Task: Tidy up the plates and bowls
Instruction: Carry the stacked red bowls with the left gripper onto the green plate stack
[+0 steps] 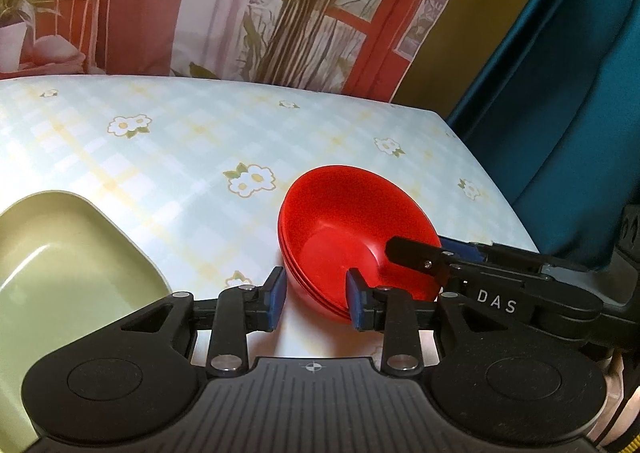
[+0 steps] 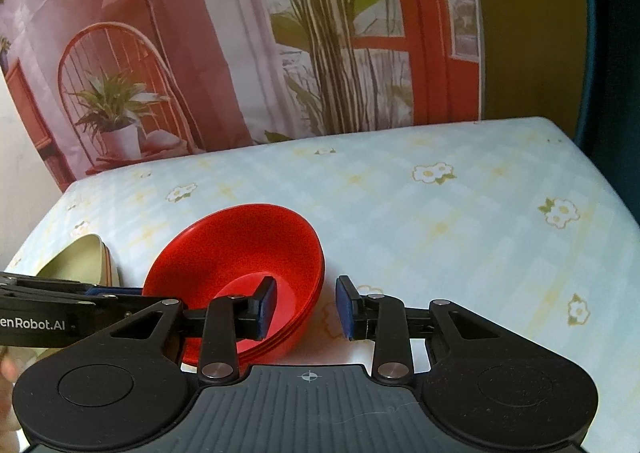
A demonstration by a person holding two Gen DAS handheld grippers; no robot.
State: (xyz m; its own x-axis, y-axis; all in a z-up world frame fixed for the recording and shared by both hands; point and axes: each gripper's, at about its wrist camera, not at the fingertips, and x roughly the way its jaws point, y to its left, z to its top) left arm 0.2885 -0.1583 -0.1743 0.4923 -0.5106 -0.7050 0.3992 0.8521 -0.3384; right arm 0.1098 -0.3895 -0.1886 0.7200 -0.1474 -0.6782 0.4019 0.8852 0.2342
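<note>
Both the left gripper (image 1: 316, 299) and right gripper (image 2: 306, 307) stand spread, each straddling the near rim of the nested stack of glossy red plastic bowls (image 1: 352, 229). The stack looks light, stiff and slippery; pinch the rim wall. Pale green plastic plates (image 1: 60, 273) lie left of it.

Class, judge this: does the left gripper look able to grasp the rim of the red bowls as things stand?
Probably yes: the left gripper is open and straddles the near rim of the red bowls, with nothing between.
</note>
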